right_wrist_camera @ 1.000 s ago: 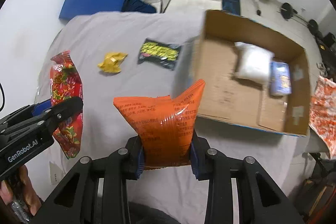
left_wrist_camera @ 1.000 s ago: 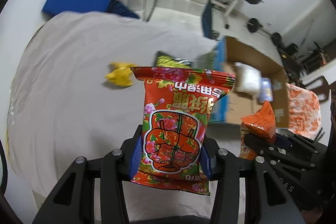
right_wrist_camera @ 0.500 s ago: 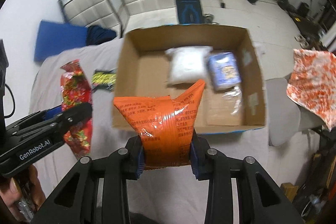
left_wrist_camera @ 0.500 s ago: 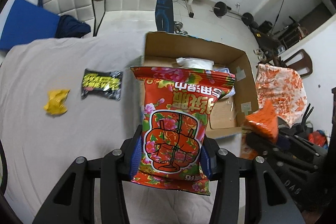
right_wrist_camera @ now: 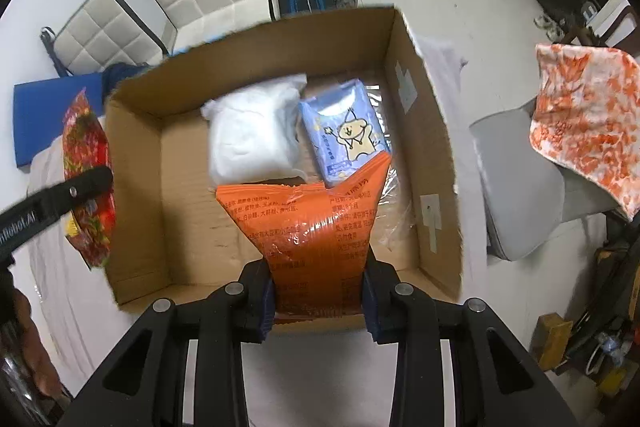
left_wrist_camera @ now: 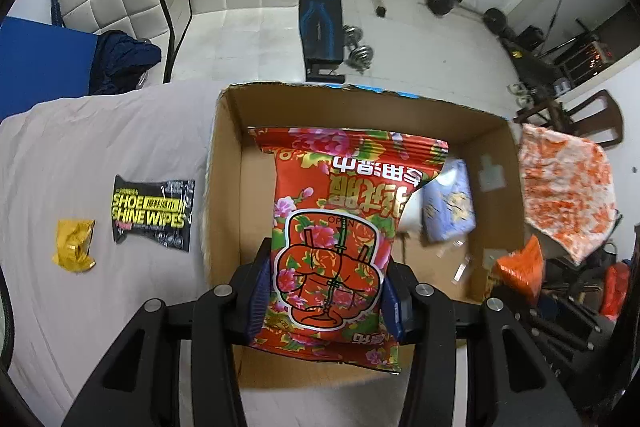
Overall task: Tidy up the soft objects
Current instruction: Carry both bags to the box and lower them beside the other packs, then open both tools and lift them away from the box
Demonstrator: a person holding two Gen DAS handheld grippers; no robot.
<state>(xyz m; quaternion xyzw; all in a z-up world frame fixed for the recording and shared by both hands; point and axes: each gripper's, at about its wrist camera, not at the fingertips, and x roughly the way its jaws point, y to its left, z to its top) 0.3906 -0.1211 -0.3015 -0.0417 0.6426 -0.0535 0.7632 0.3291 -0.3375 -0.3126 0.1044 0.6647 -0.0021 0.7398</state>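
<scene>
Over the box [right_wrist_camera: 420, 131]: lower both bags onto bare cardboard; left gripper [left_wrist_camera: 324, 291] clamps red bag [left_wrist_camera: 340, 235], right gripper [right_wrist_camera: 320, 291] orange bag [right_wrist_camera: 316, 227].

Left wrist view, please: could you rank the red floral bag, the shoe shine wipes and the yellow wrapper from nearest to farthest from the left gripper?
1. Red floral bag: clamped in the left gripper, over the box.
2. Shoe shine wipes: on the cloth, just left of the box.
3. Yellow wrapper: farther left, beyond the wipes.

Two packs [right_wrist_camera: 256, 135] lie in the box [right_wrist_camera: 420, 131] — wipes [left_wrist_camera: 152, 213] left, outside it.
</scene>
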